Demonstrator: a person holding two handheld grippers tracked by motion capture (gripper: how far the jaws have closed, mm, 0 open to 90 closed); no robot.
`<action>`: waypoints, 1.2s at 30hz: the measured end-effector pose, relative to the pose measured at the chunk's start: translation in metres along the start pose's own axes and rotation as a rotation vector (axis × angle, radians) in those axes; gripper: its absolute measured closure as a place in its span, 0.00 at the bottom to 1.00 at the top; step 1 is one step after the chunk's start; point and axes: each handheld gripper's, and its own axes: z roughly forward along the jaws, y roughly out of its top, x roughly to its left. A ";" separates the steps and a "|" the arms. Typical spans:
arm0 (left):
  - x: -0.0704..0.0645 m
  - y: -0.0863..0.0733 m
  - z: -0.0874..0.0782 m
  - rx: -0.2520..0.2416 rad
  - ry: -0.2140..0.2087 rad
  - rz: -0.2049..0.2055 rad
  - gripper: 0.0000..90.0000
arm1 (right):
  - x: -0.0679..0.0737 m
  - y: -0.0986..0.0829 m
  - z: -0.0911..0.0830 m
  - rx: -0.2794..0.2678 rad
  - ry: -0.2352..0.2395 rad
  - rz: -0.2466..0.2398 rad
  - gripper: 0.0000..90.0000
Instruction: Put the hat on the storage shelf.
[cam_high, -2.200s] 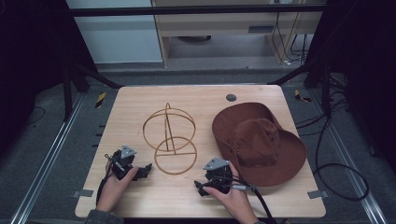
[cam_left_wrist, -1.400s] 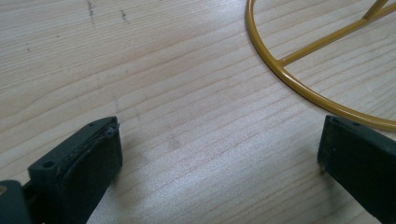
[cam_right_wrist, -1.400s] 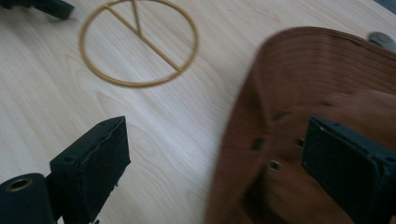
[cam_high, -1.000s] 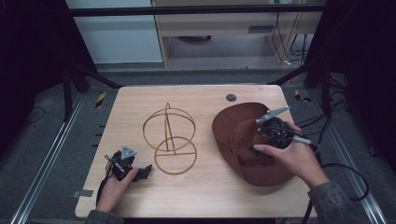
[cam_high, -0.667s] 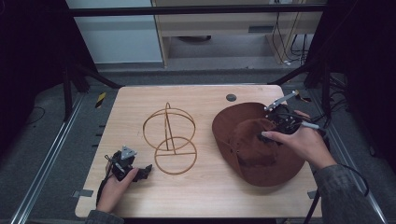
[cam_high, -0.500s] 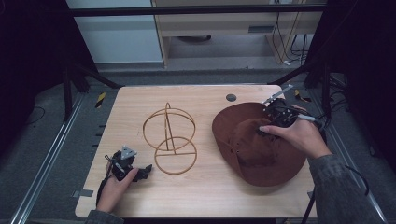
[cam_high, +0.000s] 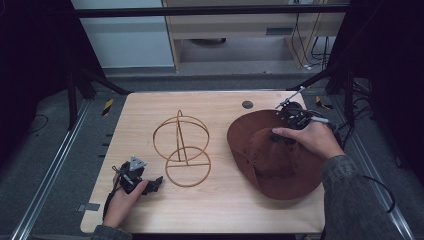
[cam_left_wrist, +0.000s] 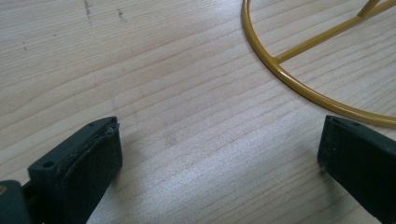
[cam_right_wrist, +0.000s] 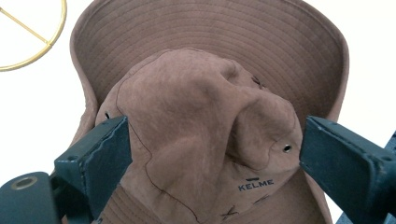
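Observation:
A brown wide-brimmed hat lies on the right half of the wooden table. My right gripper hovers over its far side, open, with the dented crown between the two jaws and nothing pinched. A gold wire hat stand of rings stands at the table's middle. My left gripper rests open on the table near the front left, just short of the stand's base ring.
A small dark round disc sits in the tabletop near the far edge. Cables trail off the right side. A metal frame and rails surround the table.
My right gripper left the front edge, swung right and back, and now sits over the hat's far side. The left gripper stayed put.

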 end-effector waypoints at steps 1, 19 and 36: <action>0.000 0.000 0.000 0.000 0.000 0.000 0.00 | 0.001 0.001 0.001 0.006 0.003 -0.003 0.10; 0.000 0.000 0.000 0.003 -0.001 0.001 0.00 | 0.001 0.029 0.033 0.074 0.024 -0.018 0.09; 0.000 0.000 0.000 0.003 -0.001 0.002 0.00 | -0.004 0.018 0.055 0.112 0.029 -0.008 0.12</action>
